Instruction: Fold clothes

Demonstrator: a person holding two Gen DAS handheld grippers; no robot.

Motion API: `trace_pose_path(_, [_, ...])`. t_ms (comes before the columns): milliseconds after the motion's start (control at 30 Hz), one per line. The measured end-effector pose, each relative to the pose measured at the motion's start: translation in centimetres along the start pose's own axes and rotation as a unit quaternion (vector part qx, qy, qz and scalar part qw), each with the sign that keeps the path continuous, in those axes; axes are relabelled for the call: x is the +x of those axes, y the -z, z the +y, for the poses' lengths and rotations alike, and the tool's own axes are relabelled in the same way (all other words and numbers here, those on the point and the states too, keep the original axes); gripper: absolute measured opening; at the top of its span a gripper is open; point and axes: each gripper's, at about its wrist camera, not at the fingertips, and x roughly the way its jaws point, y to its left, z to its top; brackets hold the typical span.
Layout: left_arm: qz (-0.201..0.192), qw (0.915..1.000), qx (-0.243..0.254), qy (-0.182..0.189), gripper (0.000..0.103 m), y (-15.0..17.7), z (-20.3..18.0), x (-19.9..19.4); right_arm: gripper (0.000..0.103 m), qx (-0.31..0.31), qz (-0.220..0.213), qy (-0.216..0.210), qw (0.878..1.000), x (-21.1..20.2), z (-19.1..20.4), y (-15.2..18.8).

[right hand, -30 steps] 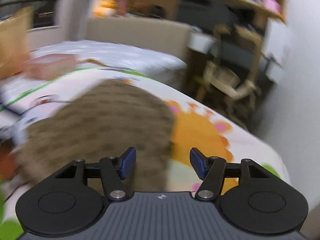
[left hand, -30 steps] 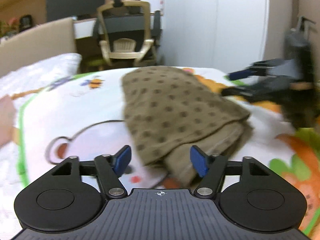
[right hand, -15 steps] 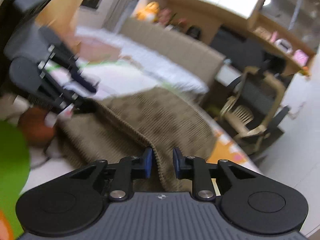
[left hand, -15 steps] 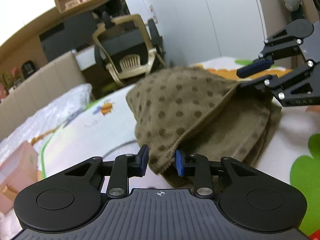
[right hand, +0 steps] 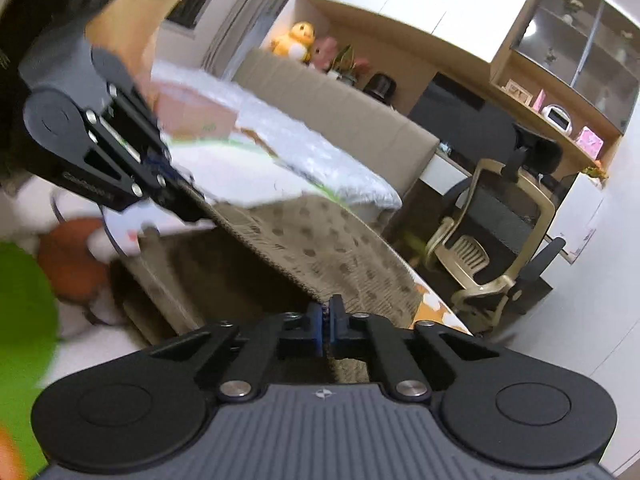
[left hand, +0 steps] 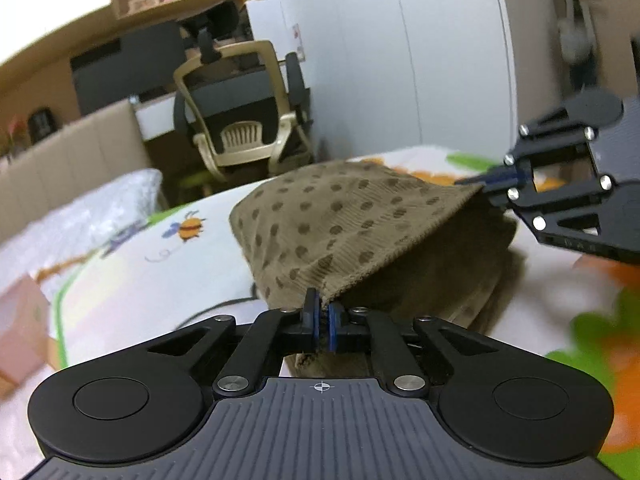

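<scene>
Both grippers, left [left hand: 321, 322] and right [right hand: 328, 326], are clamped on the dotted brown garment's [left hand: 340, 224] top-layer corners, lifting it off the cartoon sheet [left hand: 132, 276] so I can fold it.

My left gripper [left hand: 321, 322] and right gripper [left hand: 486, 179] hold up the dotted brown cloth [left hand: 340, 220]. There is room under it. The bed sheet [left hand: 132, 276] left is open, but a pink box [left hand: 20, 320] blocks its edge.
</scene>
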Motion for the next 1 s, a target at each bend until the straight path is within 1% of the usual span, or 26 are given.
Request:
trace_pose_path(67, [0.002,1.0,-0.001,0.009,0.005,0.5,-0.5,-0.7,0.003,0.008,0.006,-0.015,1.0,-1.3,0.1,0.2])
trace_pose_path(100, [0.007,0.9999,0.003,0.011,0.005,1.1,-0.8,-0.7,0.003,0.013,0.016,-0.022,1.0,-1.5,0.3,0.6])
trace_pose_path(200, [0.036,0.9991,0.008,0.018,0.005,3.0,-1.9,0.1,0.002,0.029,0.061,-0.043,0.997,-0.9,1.4,3.0])
trace_pose_path(267, [0.045,0.9981,0.019,0.037,0.005,3.5,-2.7,0.0,0.002,0.038,0.084,-0.052,0.994,-0.4,1.8,4.4])
trace_pose_path(333, [0.043,0.9966,0.038,0.06,0.006,3.3,-3.4,-0.7,0.002,0.044,0.087,-0.058,0.994,-0.7,1.3,4.7])
trace_pose_path(367, [0.039,0.9961,0.045,0.065,0.008,3.0,-3.6,-1.2,0.002,0.047,0.087,-0.062,0.993,-0.9,0.8,4.7])
trace_pose_path(400, [0.036,0.9956,0.046,0.073,0.011,2.7,-3.6,-1.7,0.002,0.051,0.087,-0.065,0.993,-1.1,0.4,4.7])
trace_pose_path(467, [0.034,0.9946,0.024,0.095,0.038,1.8,-2.8,-2.6,0.002,0.058,0.088,-0.068,0.992,-1.7,-0.7,5.0])
trace_pose_path(500, [0.031,0.9942,0.007,0.103,0.042,1.3,-2.2,-2.8,0.003,0.065,0.089,-0.068,0.992,-2.0,-1.5,5.1])
trace_pose_path(600, [0.022,0.9921,-0.043,0.116,0.048,-0.5,-0.5,-2.3,0.016,0.106,0.092,-0.056,0.988,-2.3,-4.1,5.6])
trace_pose_path(633, [0.016,0.9911,-0.061,0.117,0.052,-1.2,0.0,-1.9,0.026,0.124,0.091,-0.052,0.987,-2.4,-5.0,5.8])
trace_pose_path(667, [0.01,0.9896,-0.081,0.118,0.053,-2.0,0.6,-1.3,0.035,0.147,0.088,-0.05,0.984,-2.3,-5.9,5.8])
trace_pose_path(733, [-0.005,0.9846,-0.13,0.116,0.054,-3.9,1.5,1.1,0.044,0.198,0.077,-0.056,0.976,-1.7,-8.0,5.4])
trace_pose_path(800, [-0.019,0.9808,-0.163,0.105,0.053,-5.3,2.2,3.7,0.05,0.253,0.063,-0.07,0.963,-0.7,-9.8,4.8])
trace_pose_path(833, [-0.021,0.9787,-0.178,0.1,0.051,-5.8,2.4,5.0,0.056,0.278,0.056,-0.079,0.956,0.0,-10.5,4.4])
trace_pose_path(867, [-0.014,0.9768,-0.189,0.099,0.05,-6.0,2.3,6.5,0.063,0.297,0.049,-0.087,0.95,0.7,-11.1,4.0])
trace_pose_path(900, [0.001,0.9751,-0.195,0.106,0.049,-5.9,2.2,8.0,0.065,0.311,0.043,-0.09,0.945,1.4,-11.6,3.6])
trace_pose_path(967, [0.032,0.9708,-0.206,0.118,0.048,-5.8,1.9,11.1,0.069,0.328,0.032,-0.086,0.94,2.7,-12.6,2.9])
trace_pose_path(1000, [0.042,0.9706,-0.203,0.123,0.048,-5.7,1.6,12.3,0.071,0.335,0.026,-0.08,0.938,3.3,-13.1,2.6])
